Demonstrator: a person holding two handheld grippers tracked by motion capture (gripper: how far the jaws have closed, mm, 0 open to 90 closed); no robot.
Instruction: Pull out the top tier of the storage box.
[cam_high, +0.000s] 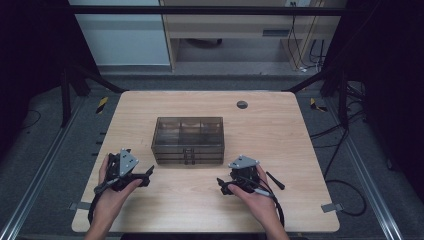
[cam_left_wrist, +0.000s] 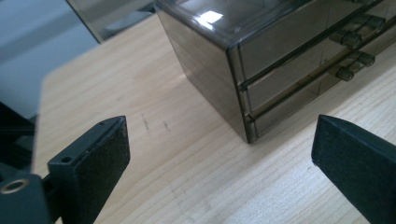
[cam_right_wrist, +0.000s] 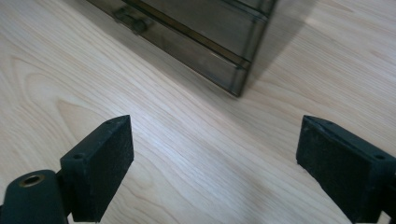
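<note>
At the left, the left gripper (cam_high: 146, 176) rests low near the table's (cam_high: 150, 107) front-left corner, held in a hand (cam_high: 112, 192) with the forearm coming in from the front edge; its jaws stand wide with nothing between them, aimed inward at the near left corner of the box. In the middle of the table, a little toward the far edge, sits a smoked translucent plastic drawer organiser (cam_high: 188, 140), its stacked drawers shut and their small handles (cam_left_wrist: 352, 55) facing the person. It looks stiff, light and slick, likely to slide or scratch, so the handles seem the best grip, with the body steadied. At the right, the right gripper (cam_high: 223, 186) lies near the front edge, jaws equally wide and empty, angled toward the organiser's near right corner.
</note>
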